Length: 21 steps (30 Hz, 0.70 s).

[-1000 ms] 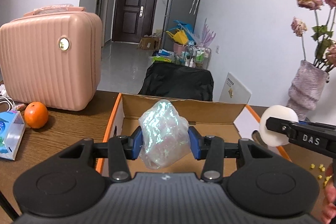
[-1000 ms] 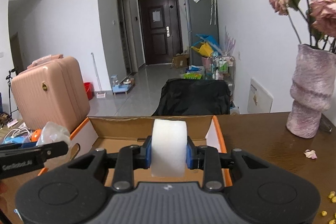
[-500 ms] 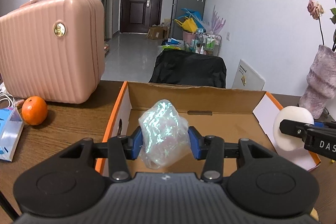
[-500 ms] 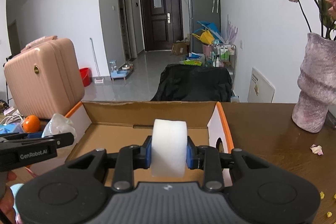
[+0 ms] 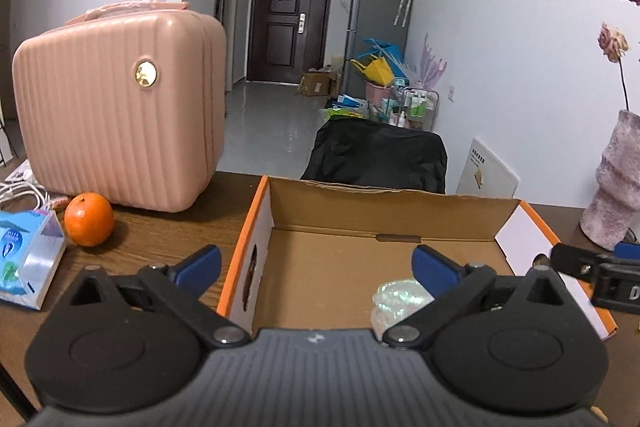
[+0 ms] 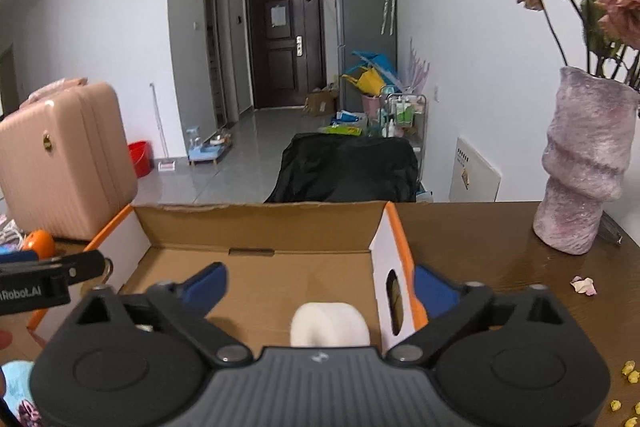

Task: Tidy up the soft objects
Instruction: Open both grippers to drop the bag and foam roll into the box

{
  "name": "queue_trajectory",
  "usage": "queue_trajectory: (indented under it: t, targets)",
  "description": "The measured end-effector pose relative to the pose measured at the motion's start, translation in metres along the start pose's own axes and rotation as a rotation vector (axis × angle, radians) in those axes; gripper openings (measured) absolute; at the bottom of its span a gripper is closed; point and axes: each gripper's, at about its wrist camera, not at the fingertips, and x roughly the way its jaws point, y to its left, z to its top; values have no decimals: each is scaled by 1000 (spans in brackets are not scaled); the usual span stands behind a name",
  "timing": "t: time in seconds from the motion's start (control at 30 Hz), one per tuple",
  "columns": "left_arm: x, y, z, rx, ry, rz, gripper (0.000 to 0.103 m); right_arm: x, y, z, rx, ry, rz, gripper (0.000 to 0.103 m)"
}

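Observation:
An open cardboard box [image 5: 392, 211] with orange edges sits on the wooden table; it also shows in the right wrist view [image 6: 260, 223]. My left gripper [image 5: 316, 263] is open and empty above the box. An iridescent crumpled plastic wad [image 5: 396, 303] lies on the box floor just below its right finger. My right gripper [image 6: 320, 283] is open and empty, straddling the box's right wall. A white foam roll [image 6: 330, 323] lies on the box floor below it. The right gripper's tip [image 5: 592, 271] shows at the right edge of the left wrist view.
A pink suitcase [image 5: 120, 107], an orange [image 5: 89, 213] and a tissue pack [image 5: 28, 263] stand left of the box. A purple vase [image 6: 588, 167] with dried flowers stands to the right. Petals [image 6: 583, 285] and yellow crumbs [image 6: 628, 377] lie on the table.
Both grippers opened. The plastic wad dropped from the left gripper and the foam roll dropped from the right gripper onto the box floor.

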Motion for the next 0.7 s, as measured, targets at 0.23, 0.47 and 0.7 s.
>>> queue_trajectory:
  t: [0.23,0.47,0.7]
  targets:
    - [-7,2,1,-11,-15,11,103,-9,-6,2,28,-26,-13,103]
    - [-31,6,-5,-3,-52,2,103,-36,-5,-2,22,-81,-29,103]
    - [-59,13,-19,9,-85,21,103,-70,-1,-13,6,-139,-30,103]
